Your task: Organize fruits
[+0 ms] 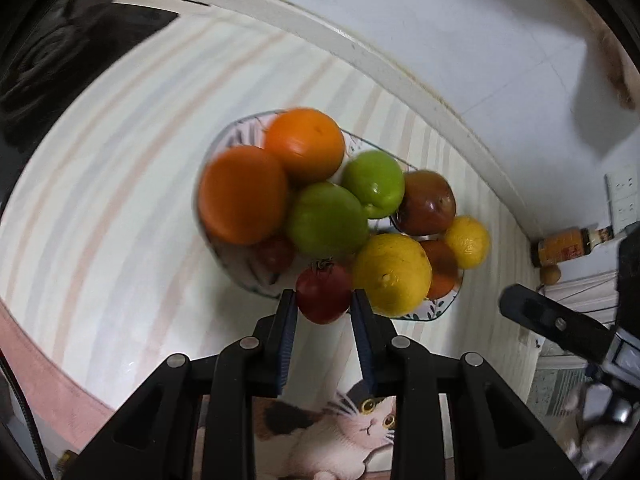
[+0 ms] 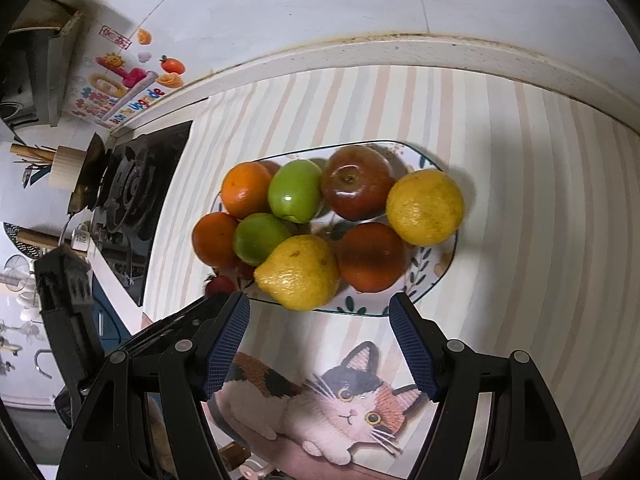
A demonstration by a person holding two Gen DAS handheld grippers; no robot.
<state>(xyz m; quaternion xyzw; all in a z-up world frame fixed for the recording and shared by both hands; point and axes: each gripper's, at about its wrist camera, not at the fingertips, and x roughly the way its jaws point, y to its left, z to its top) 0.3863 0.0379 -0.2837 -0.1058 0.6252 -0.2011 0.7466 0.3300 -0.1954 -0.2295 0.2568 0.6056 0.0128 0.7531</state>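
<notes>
Left tongs (image 1: 324, 300) pinch a small red tomato (image 1: 323, 295) across its middle, one pad on each side, at the near edge of the plate (image 1: 434, 312). Right tongs (image 2: 320, 312) are spread wide, holding nothing, near the plate's front rim over the striped mat (image 2: 520, 208) on the worktop.

Plate contents: two oranges at the far left, one of them (image 1: 243, 194) large in the left view; two green apples (image 1: 328, 218); a red apple (image 2: 357, 182); two lemons, one (image 1: 392, 274) touching the tomato's right side; a darker orange fruit (image 2: 371, 256) between the lemons.

Handling judgement:
- Tomato: light, thin smooth skin, soft flesh. Likely to bruise or split under hard squeeze, and slippery. Hold at widest girth, light pressure, stem (image 1: 322, 266) clear of pads.
- Whether it rests on the plate or hangs just above: cannot tell.
- Pile is loose and rounded; nudging the lemon could set neighbours rolling.
</notes>
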